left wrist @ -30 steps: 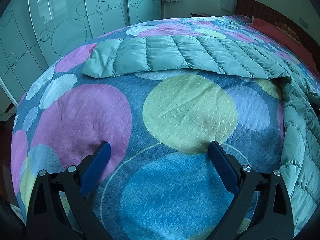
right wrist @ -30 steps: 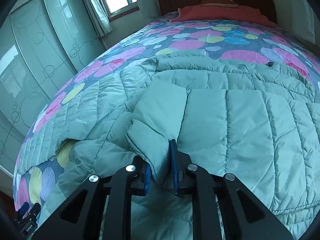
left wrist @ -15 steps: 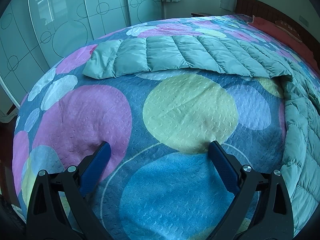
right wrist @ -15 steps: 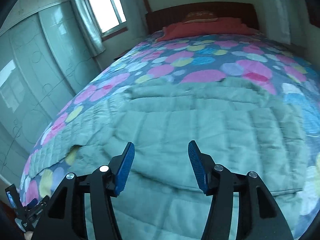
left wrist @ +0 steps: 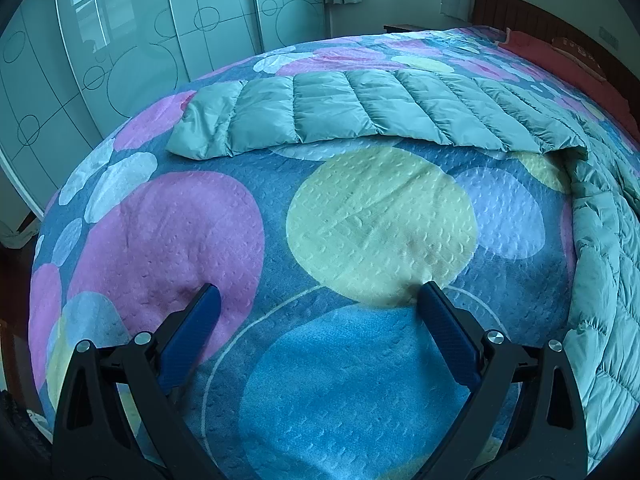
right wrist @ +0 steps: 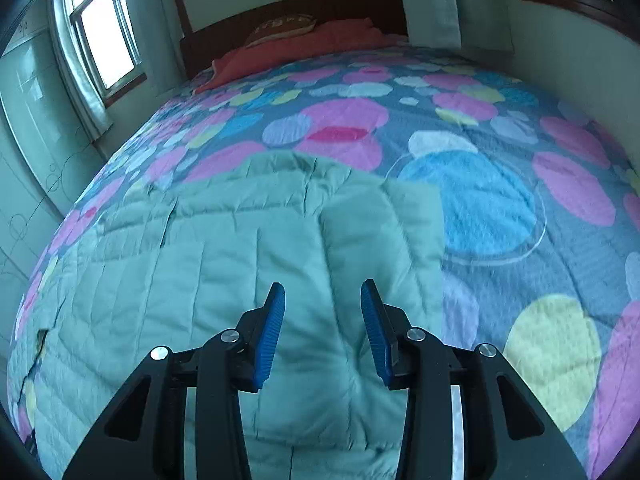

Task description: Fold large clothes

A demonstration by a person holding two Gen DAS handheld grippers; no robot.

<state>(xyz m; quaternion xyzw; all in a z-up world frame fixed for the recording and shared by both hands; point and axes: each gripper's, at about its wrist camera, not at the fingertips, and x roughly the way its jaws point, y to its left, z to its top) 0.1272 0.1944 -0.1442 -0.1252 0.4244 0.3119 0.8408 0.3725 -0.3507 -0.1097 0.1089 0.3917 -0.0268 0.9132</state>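
A pale green quilted down jacket (right wrist: 224, 264) is spread on a bed's circle-patterned bedspread (left wrist: 380, 224), one sleeve (left wrist: 340, 112) stretched sideways. The right gripper (right wrist: 322, 300) is held spread above it, gripping nothing. The left gripper (left wrist: 318, 300) is held wide apart over bare bedspread.

Bed (left wrist: 360, 380) is covered by a quilted bedspread (right wrist: 500, 200) printed with pink, blue and yellow circles. Pale green puffer jacket (right wrist: 200, 280) is laid flat on it, lower left of right wrist view; one sleeve (left wrist: 360, 112) is stretched across upper middle of left wrist view. Red pillows (right wrist: 320, 40) are seen at the dark wooden headboard (right wrist: 288, 8), top of frame.
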